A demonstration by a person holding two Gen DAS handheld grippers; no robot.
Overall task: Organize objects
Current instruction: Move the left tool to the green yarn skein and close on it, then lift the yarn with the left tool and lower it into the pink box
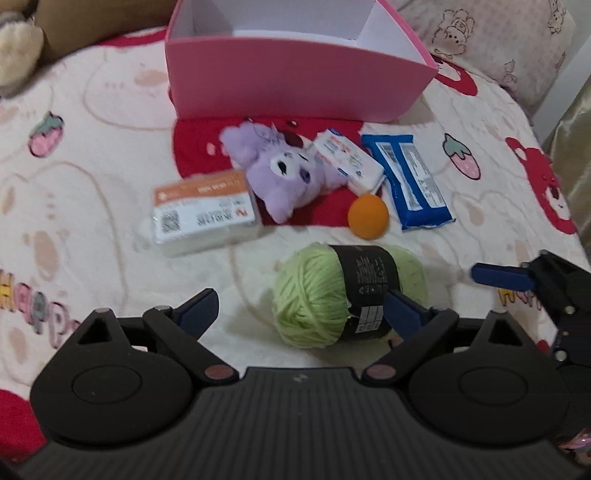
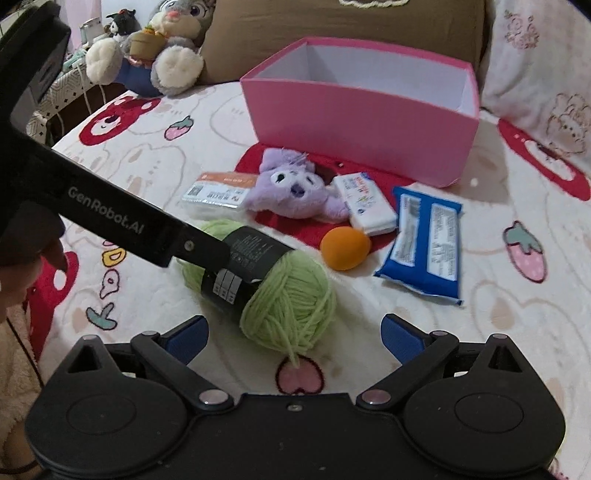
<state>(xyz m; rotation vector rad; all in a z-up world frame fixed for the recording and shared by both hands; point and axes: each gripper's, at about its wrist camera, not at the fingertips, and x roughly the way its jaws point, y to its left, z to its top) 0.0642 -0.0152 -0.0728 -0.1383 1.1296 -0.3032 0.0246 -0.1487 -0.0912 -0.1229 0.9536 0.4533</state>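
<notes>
A green yarn ball with a black label lies on the blanket, nearest to both grippers. My left gripper stands open around its near side, and its right finger overlaps the label; I cannot tell whether they touch. My right gripper is open just short of the yarn ball, with nothing pressed between its pads. The left gripper's body reaches over the yarn from the left. Behind stands an empty pink box.
In front of the box lie a purple plush, an orange ball, a blue pack, a small white pack and an orange-white pack. A grey rabbit plush and a brown pillow sit behind.
</notes>
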